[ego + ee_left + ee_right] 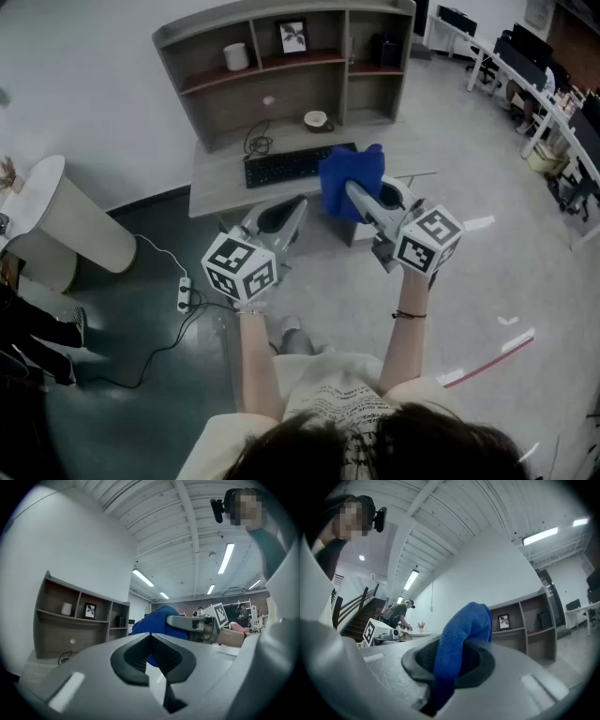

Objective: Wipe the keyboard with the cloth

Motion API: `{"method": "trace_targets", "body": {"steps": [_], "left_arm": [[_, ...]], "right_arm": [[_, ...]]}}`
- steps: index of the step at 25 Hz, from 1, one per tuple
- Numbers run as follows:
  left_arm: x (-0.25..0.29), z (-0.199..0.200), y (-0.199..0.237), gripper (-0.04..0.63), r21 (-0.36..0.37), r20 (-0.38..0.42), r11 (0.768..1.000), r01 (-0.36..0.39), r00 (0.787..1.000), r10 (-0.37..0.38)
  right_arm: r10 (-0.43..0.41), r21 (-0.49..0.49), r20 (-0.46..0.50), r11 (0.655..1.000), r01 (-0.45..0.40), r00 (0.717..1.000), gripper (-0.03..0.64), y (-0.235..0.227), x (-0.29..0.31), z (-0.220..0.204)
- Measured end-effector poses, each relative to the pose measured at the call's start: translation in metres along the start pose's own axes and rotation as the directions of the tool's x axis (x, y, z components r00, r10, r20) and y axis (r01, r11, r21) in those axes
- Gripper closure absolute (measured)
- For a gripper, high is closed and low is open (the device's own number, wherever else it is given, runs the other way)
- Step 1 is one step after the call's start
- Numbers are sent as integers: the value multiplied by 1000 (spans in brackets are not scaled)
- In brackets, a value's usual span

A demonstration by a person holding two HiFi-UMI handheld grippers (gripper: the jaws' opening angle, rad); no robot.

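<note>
Cloth (pixel 345 171), bright blue and bunched, is pinched in the closed jaws of the right gripper (pixel 356 194). A fat fold pokes up past the tips and a tail hangs back through them. From where I stand it is held up in the air on the near side of the keyboard (pixel 286 166), toward that keyboard's right end, and not touching it. The keyboard lies flat along the front of the desk (pixel 217 187). Behind it are a coiled cable (pixel 258 142) and a cup (pixel 317 119), with the shelf unit (pixel 281 75) rising farther back. The left gripper (pixel 298 202) hangs on the near side of the keyboard too, nearer its middle. Its jaws are pressed together on nothing.

To my eye the wipe has not begun, and the job now is bringing the cloth down. I would tip the right gripper so the loose fold meets the keys, not the hard tips, and land at the right end. Then I would drag it in long, light strokes along the rows. The empty left gripper could rest on the keyboard's left edge to stop it sliding back toward the cable and cup.
</note>
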State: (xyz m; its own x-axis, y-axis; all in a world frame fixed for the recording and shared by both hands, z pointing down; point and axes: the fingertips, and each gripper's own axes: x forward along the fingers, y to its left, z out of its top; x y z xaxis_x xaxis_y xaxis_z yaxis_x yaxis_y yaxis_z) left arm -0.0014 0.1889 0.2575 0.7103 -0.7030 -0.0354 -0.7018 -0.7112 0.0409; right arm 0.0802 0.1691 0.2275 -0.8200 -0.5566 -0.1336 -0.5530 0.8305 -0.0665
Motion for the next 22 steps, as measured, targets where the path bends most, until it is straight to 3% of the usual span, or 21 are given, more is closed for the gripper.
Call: {"method": "trace_targets", "body": {"steps": [15,22], "left_arm": [[3,3,-2,592,-22,17,1000,10,1000,-10],[0,-6,-5,592,-36,-16,999,-6,1000,5]], "right_arm": [[5,1,-4,1000,-5,1000,558,0,-5,2],[-26,54,-2,998,26,1000,558,-4,-14,-10]]}}
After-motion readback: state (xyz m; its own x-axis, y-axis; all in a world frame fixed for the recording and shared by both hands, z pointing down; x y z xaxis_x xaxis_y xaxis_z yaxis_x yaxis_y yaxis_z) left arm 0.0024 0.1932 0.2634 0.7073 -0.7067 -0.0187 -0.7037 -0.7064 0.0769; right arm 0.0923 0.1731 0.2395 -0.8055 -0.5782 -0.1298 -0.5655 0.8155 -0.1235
